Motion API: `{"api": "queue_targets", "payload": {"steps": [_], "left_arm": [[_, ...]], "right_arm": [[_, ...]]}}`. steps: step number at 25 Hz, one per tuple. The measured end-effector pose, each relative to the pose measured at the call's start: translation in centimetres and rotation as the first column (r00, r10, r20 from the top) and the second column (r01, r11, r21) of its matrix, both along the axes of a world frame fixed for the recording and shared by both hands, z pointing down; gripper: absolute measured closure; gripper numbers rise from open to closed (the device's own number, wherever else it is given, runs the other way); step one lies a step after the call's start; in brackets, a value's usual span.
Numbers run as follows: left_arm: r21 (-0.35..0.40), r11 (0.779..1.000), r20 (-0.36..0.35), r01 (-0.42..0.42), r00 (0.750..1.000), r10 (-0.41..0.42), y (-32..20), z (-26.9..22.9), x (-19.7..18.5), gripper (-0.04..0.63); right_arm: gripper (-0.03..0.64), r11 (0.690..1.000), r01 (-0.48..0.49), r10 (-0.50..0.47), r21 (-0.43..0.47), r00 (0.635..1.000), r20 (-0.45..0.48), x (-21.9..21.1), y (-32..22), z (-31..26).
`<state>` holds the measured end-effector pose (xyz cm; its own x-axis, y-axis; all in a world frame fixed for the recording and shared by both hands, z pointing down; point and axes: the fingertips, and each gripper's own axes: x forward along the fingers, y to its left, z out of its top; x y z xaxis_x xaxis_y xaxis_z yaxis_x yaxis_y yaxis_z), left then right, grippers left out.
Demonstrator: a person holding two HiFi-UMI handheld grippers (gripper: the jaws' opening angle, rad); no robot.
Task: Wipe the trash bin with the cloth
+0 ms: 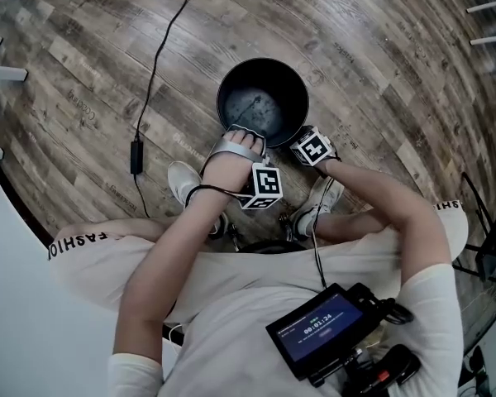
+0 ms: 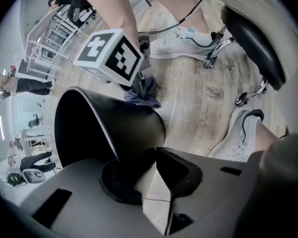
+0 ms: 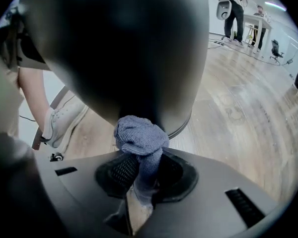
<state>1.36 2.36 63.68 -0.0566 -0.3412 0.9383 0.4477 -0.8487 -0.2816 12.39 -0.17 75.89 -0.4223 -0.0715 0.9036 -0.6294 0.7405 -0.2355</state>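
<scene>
A black trash bin (image 1: 262,99) stands mouth-up on a wood-plank floor (image 1: 380,64), just ahead of the white shoes (image 1: 183,182) of a seated person who leans over it with a tool in each hand. Both tools meet the bin at the side of its rim nearest the person.

The left tool (image 1: 241,134) is clamped on the rim. Its own view shows the bin's thin wall (image 2: 116,128) running down between the two dark pads, one inside the bin and one outside.

The right tool (image 1: 301,136), just beside the left, is closed on a bunched blue-grey cloth (image 3: 140,137). The wad sticks out past the pads and presses against the bin's dark outer wall (image 3: 119,48), low down near its base.

The left gripper view catches the same cloth (image 2: 145,94) below the right tool's marker cube.

A black cable (image 1: 153,73) trails across the floor, well apart from the bin and to its left in the head view.
</scene>
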Motion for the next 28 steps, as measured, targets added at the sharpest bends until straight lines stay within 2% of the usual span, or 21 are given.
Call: {"api": "queue_targets", "payload": {"steps": [5, 7, 11, 14, 17, 22, 28], "left_arm": [[-0.010, 1.000, -0.032, 0.027, 0.999, -0.027, 0.0, -0.4, -0.2, 0.501], [-0.016, 0.999, -0.024, 0.044, 0.999, -0.045, -0.5, -0.8, -0.9, 0.443], [-0.070, 0.995, -0.031, 0.066, 0.997, -0.069, -1.0, -0.9, -2.5, 0.422], [-0.029, 0.999, -0.047, 0.031, 0.998, -0.032, -1.4, -0.9, -2.3, 0.427], [-0.001, 1.000, -0.011, -0.031, 0.999, 0.031, -1.1, -0.7, -2.2, 0.481], [0.001, 0.995, 0.011, -0.103, 0.995, 0.103, -0.3, -0.4, -1.8, 0.515], [-0.017, 0.997, 0.001, -0.076, 0.997, 0.076, -0.4, -0.5, -1.0, 0.518]], "right_arm": [[0.541, 0.999, -0.021, 0.023, -0.040, 0.999, 0.038, 1.0, 1.1, -7.1], [0.541, 0.999, -0.039, 0.042, -0.033, 0.997, 0.069, 1.0, 1.3, -10.1], [0.541, 0.997, -0.077, 0.080, -0.026, 0.983, 0.166, -0.9, 2.3, -15.6], [0.541, 0.997, -0.080, 0.082, -0.017, 0.972, 0.222, -2.9, 3.1, -17.6], [0.541, 0.995, -0.095, 0.094, -0.008, 0.969, 0.228, -3.9, 2.8, -17.4], [0.541, 0.991, -0.129, 0.130, -0.019, 0.971, 0.202, -3.4, 1.6, -14.9], [0.541, 0.993, -0.115, 0.117, -0.023, 0.982, 0.148, -2.6, 0.0, -9.3]]}}
